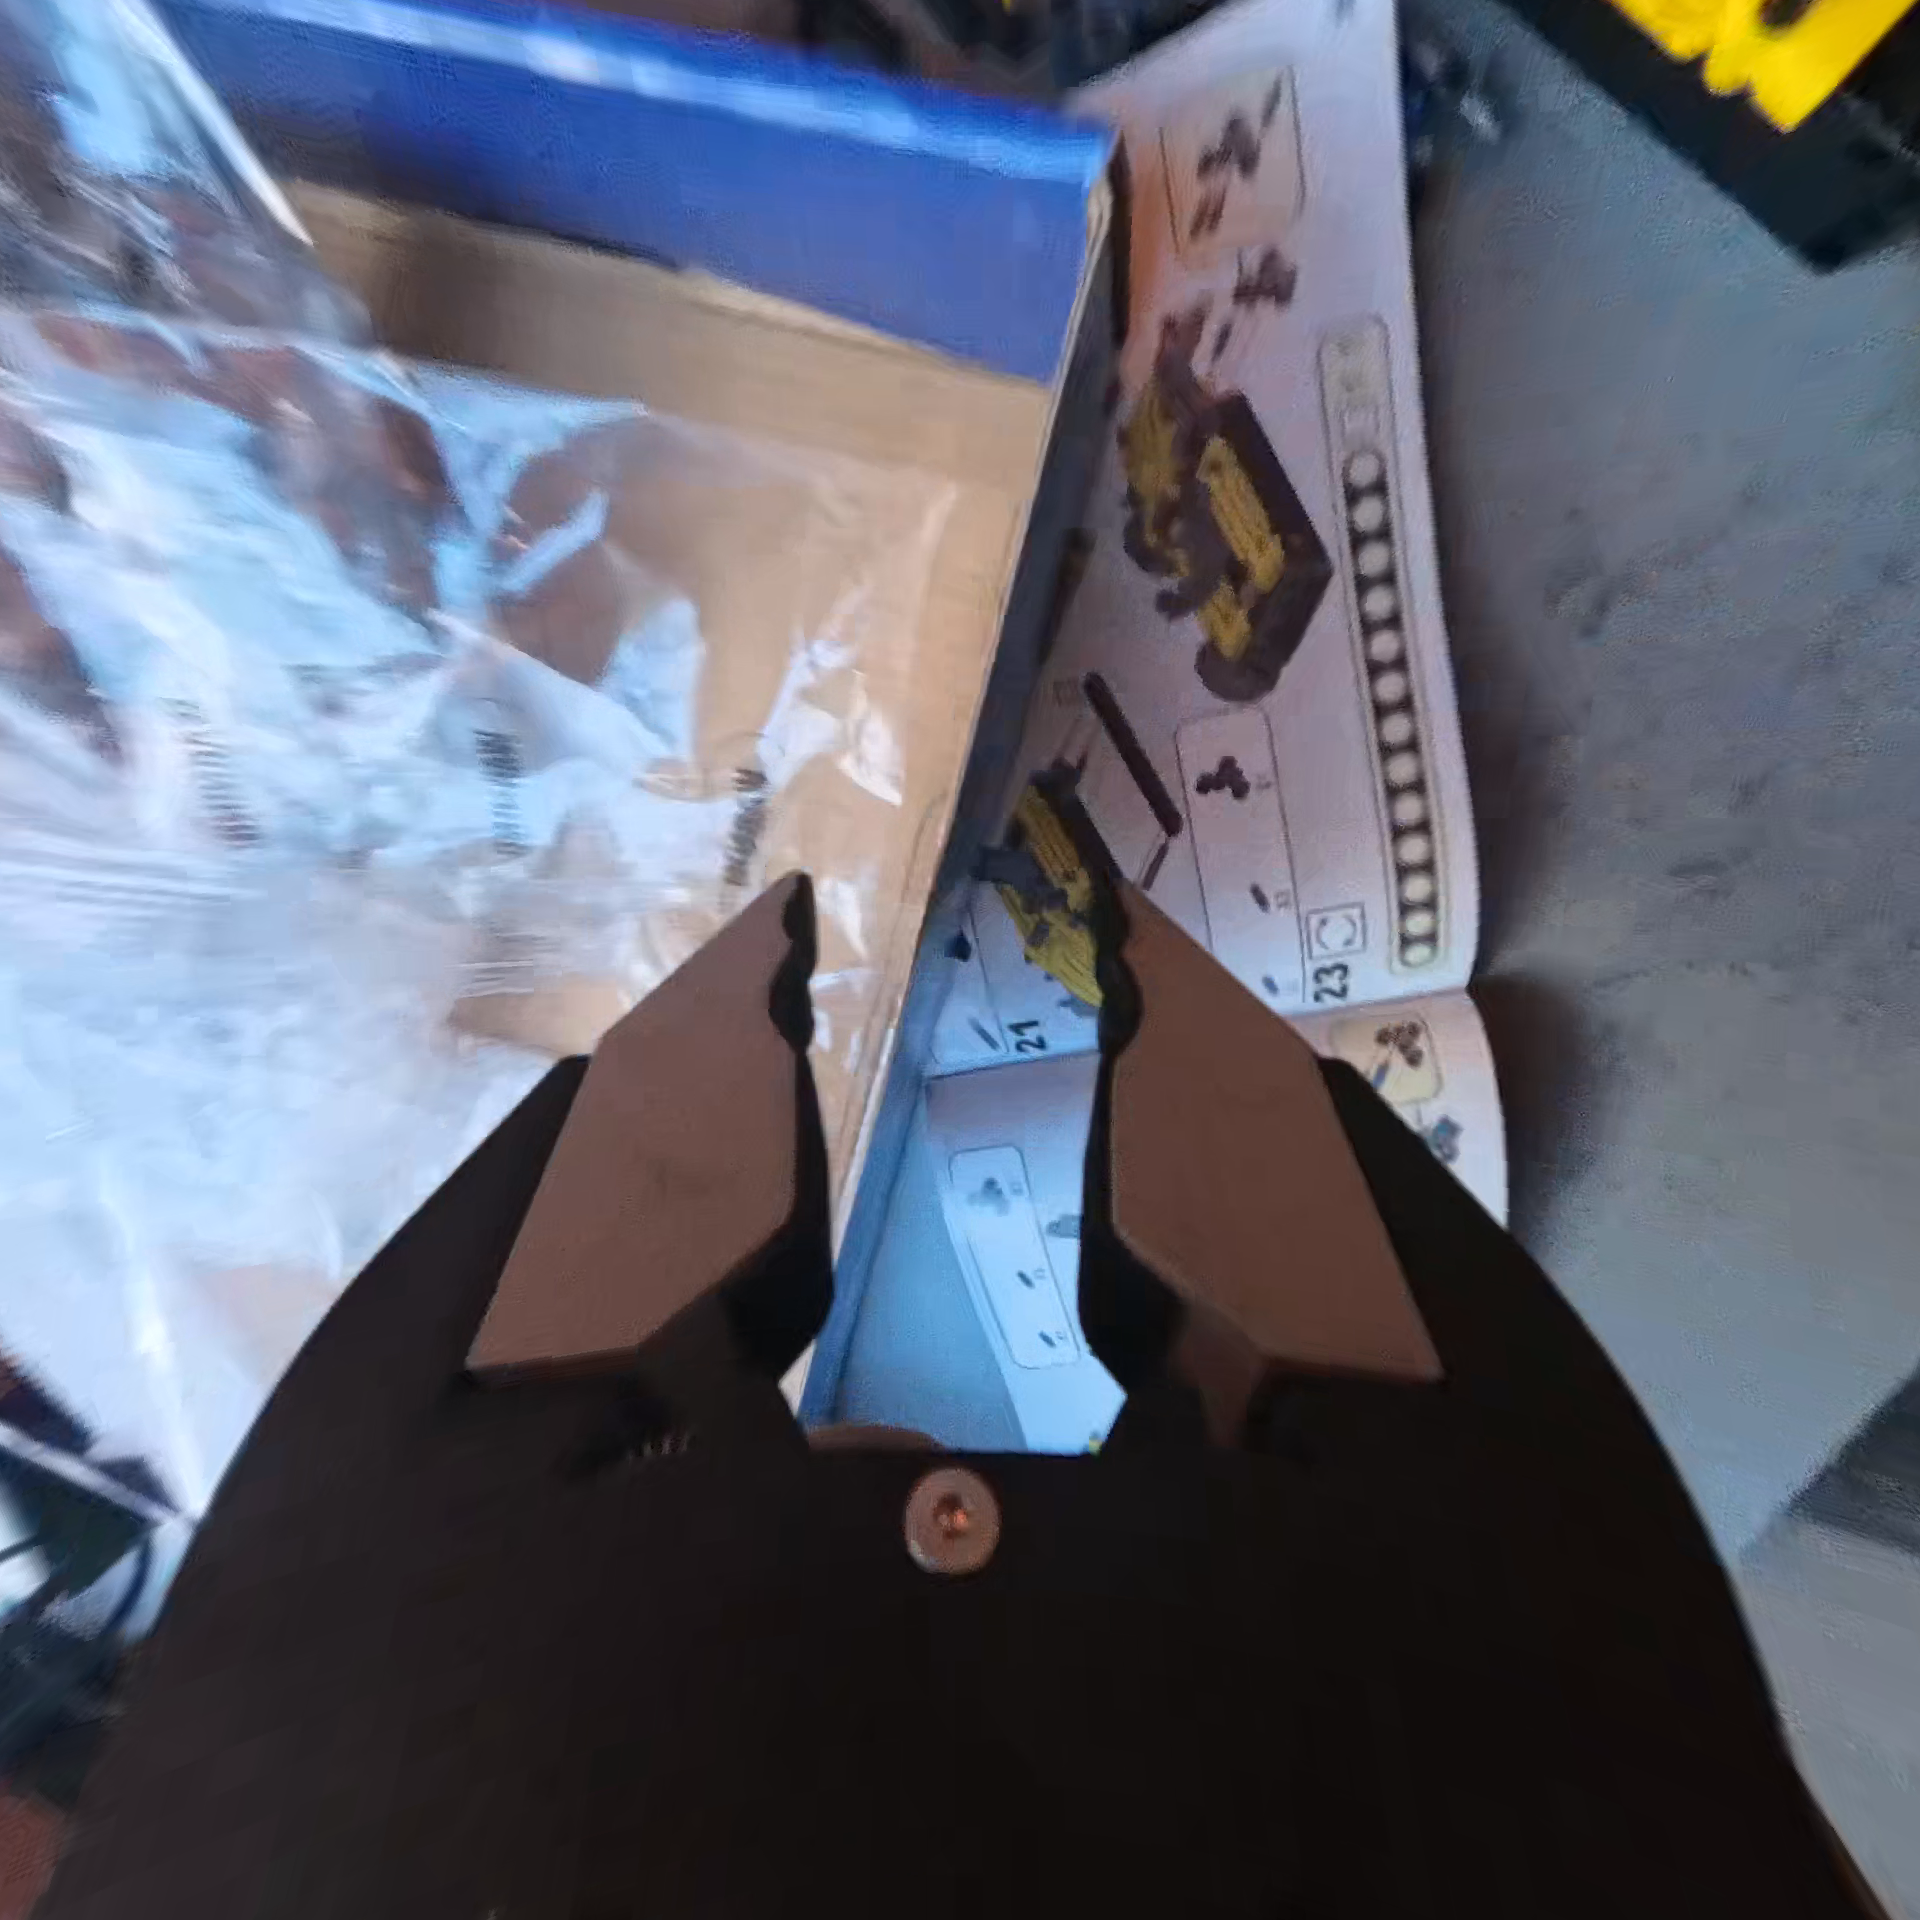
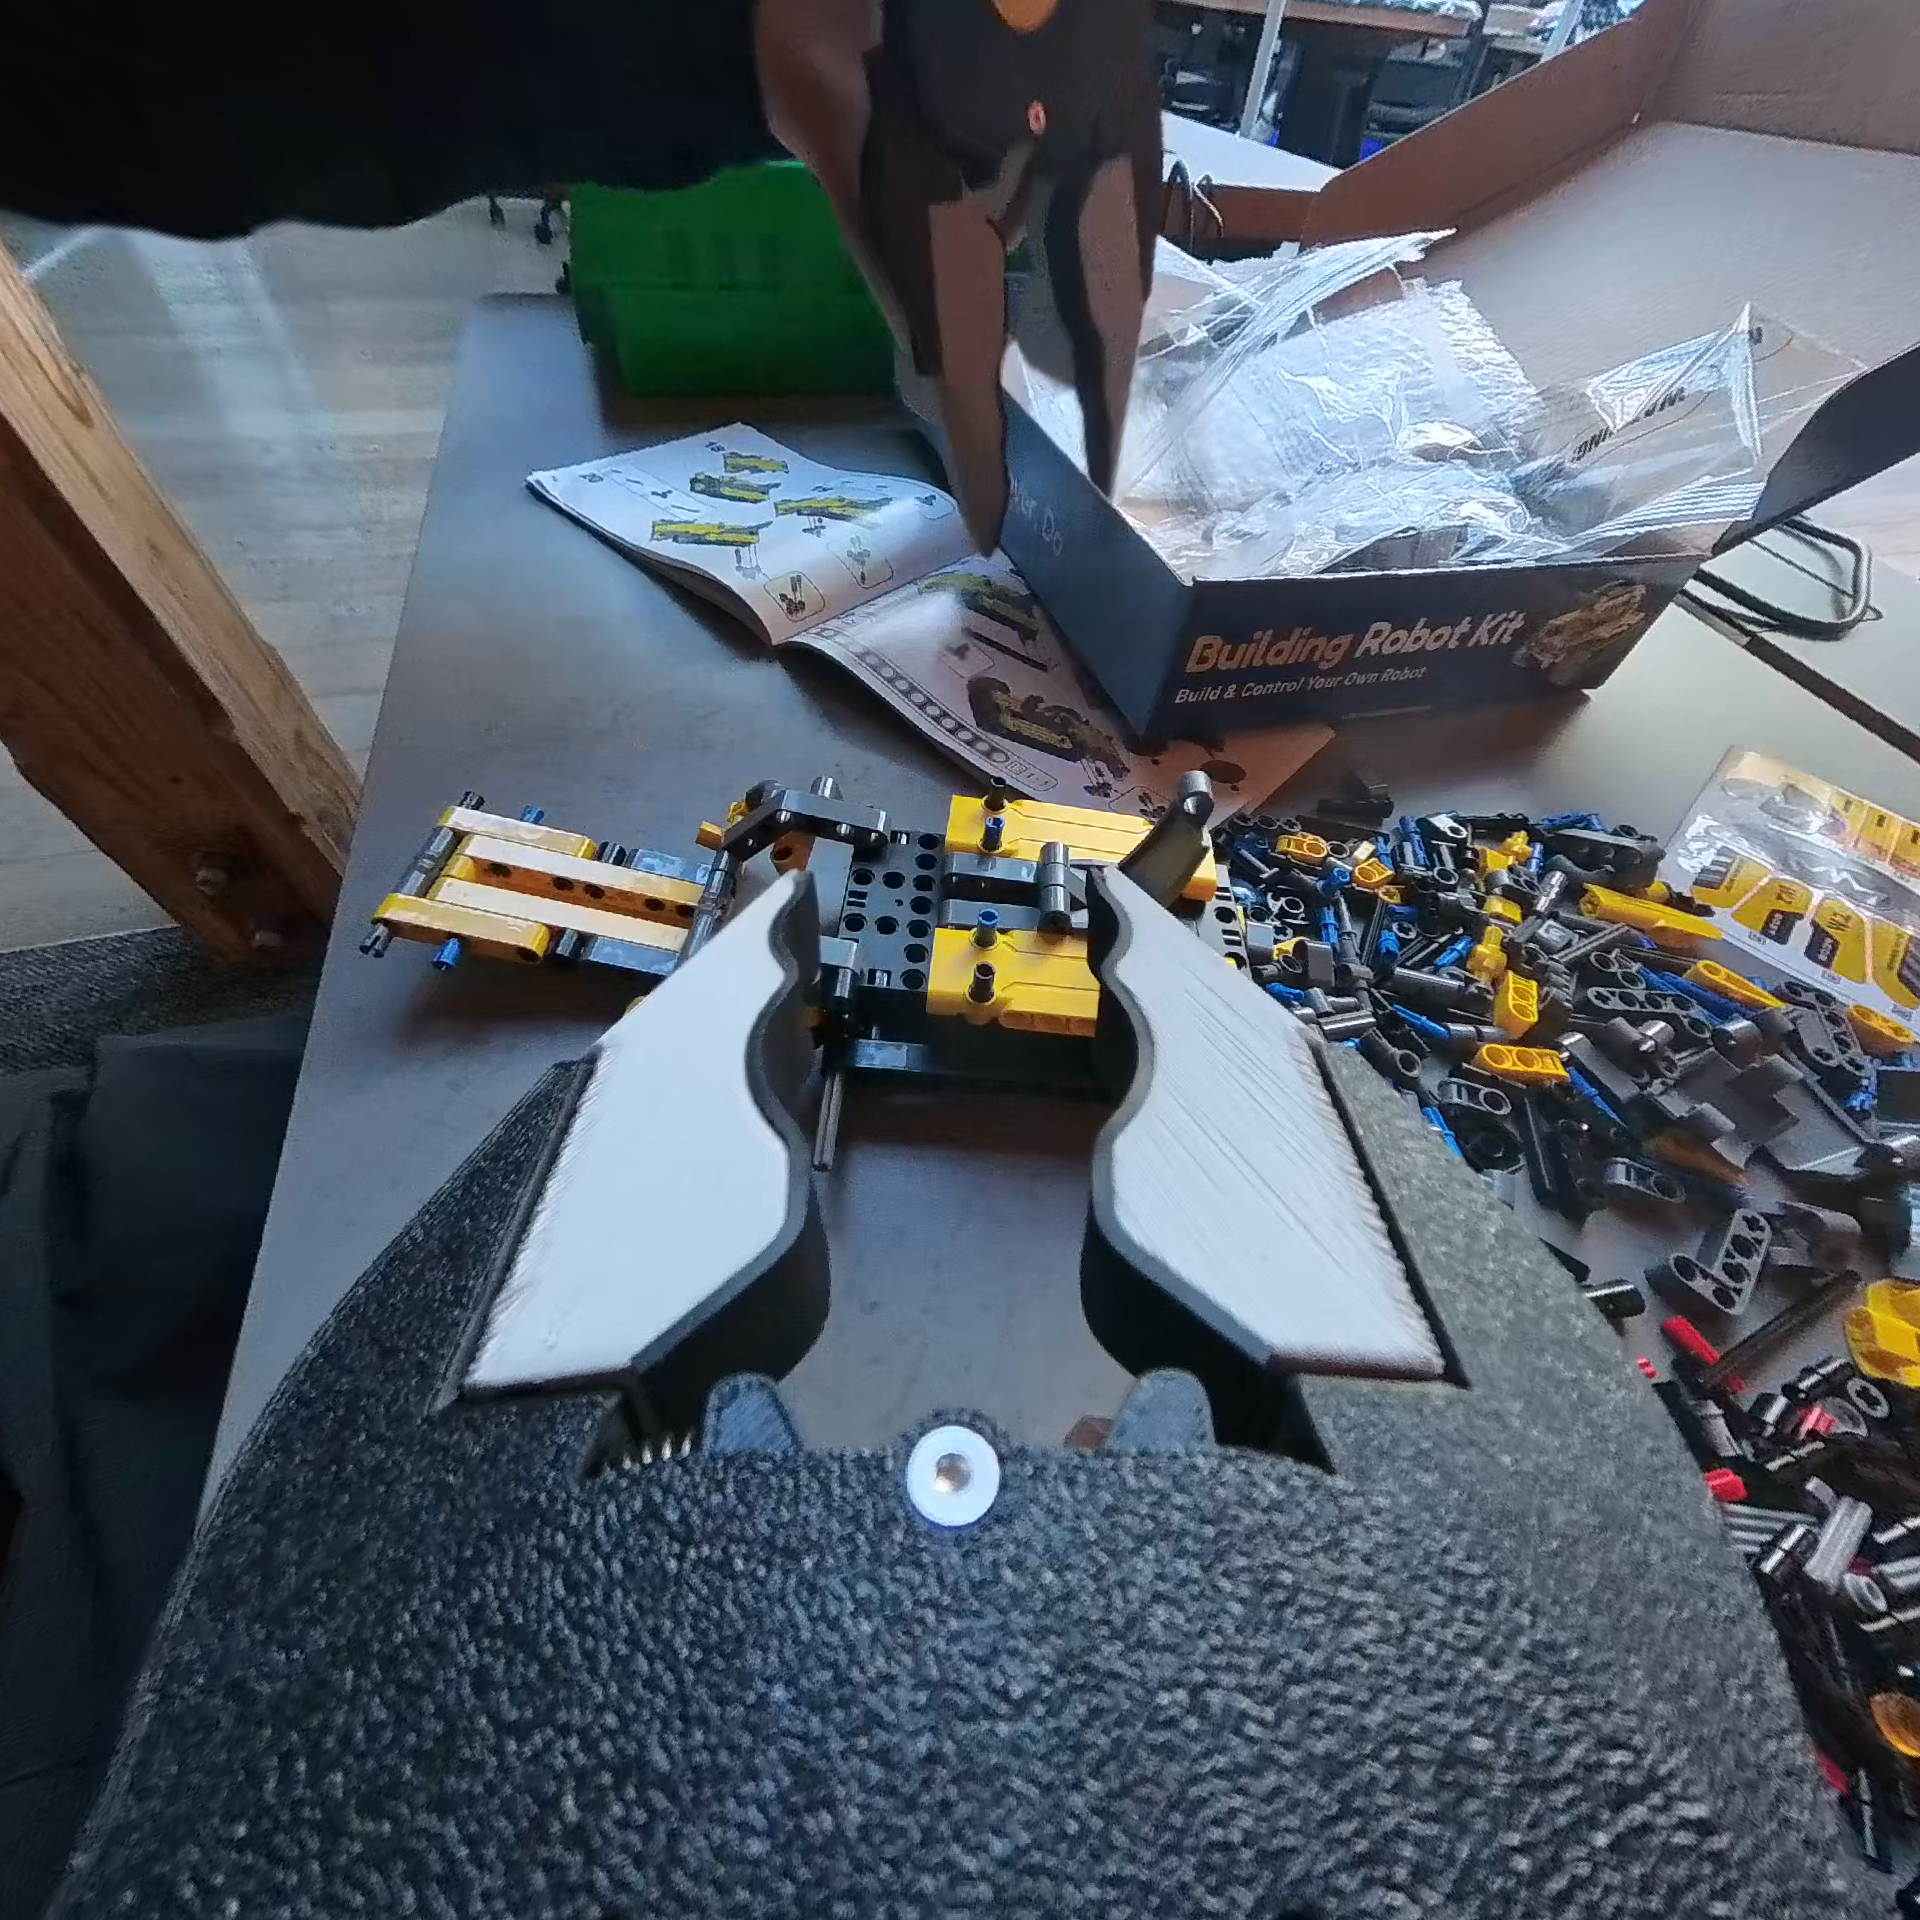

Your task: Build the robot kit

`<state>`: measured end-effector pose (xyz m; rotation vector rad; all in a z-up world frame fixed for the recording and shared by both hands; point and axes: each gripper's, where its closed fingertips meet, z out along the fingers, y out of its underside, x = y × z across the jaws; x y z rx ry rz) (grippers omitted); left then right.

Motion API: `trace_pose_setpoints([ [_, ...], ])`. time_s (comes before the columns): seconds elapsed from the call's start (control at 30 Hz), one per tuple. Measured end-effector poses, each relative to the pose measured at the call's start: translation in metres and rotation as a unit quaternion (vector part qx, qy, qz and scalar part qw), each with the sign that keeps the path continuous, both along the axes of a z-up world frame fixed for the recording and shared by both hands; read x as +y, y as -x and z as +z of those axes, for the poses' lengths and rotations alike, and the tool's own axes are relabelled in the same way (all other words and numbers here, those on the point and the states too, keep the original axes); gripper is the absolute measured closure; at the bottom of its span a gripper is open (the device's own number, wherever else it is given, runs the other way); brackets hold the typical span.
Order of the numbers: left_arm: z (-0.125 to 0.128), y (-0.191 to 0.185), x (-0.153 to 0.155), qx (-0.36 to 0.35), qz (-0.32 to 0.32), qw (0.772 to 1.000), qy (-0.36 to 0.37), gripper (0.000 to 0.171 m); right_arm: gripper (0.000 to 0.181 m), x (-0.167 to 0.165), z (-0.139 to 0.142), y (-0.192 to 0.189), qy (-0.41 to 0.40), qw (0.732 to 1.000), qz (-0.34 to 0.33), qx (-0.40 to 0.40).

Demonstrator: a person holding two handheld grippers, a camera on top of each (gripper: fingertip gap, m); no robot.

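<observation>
My left gripper (image 1: 961, 914) is open and straddles the side wall (image 1: 1039, 582) of an opened cardboard kit box. One finger is inside over clear plastic bags (image 1: 364, 623), the other outside over an open instruction booklet (image 1: 1278, 582). The right wrist view shows it from the front (image 2: 1039, 509), at the box (image 2: 1351, 644). My right gripper (image 2: 951, 894) is open and empty. It hovers low over the table, just in front of a partly built yellow and black brick model (image 2: 997, 914).
A yellow beam assembly (image 2: 540, 894) lies left of the model. A heap of loose small parts (image 2: 1558, 1039) and a sticker sheet (image 2: 1818, 883) fill the right. A green bin (image 2: 727, 291) stands at the back. A wooden post (image 2: 135, 675) stands beyond the table's left edge. Tip to tip, the grippers are about 25 centimeters apart.
</observation>
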<state>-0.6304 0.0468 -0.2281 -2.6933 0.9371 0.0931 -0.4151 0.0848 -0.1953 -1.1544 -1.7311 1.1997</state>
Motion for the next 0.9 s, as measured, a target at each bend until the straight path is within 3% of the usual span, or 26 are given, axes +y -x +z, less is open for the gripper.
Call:
trace_pose_setpoints([
  [0.07, -0.013, 0.011, -0.008, 0.013, 0.001, 0.999, 0.044, 0.169, 0.135, -0.002, 0.0, -0.001, 0.001, 1.0, 0.008, -0.002],
  [0.37, -0.001, 0.013, -0.009, 0.024, 0.038, 0.999, -0.024, 0.168, 0.136, -0.009, -0.006, -0.001, -0.024, 0.999, 0.02, -0.01],
  [0.57, 0.026, 0.017, -0.019, -0.01, 0.055, 0.995, -0.078, 0.165, 0.136, -0.01, -0.01, 0.0, -0.03, 0.999, 0.024, -0.02],
  [0.77, 0.031, 0.04, -0.035, -0.032, 0.094, 0.99, -0.102, 0.164, 0.137, -0.009, -0.01, 0.001, -0.023, 0.999, 0.024, -0.024],
  [0.9, 0.017, 0.037, -0.043, -0.034, 0.095, 0.99, -0.096, 0.165, 0.137, -0.011, -0.011, 0.001, -0.031, 0.999, 0.027, -0.022],
])
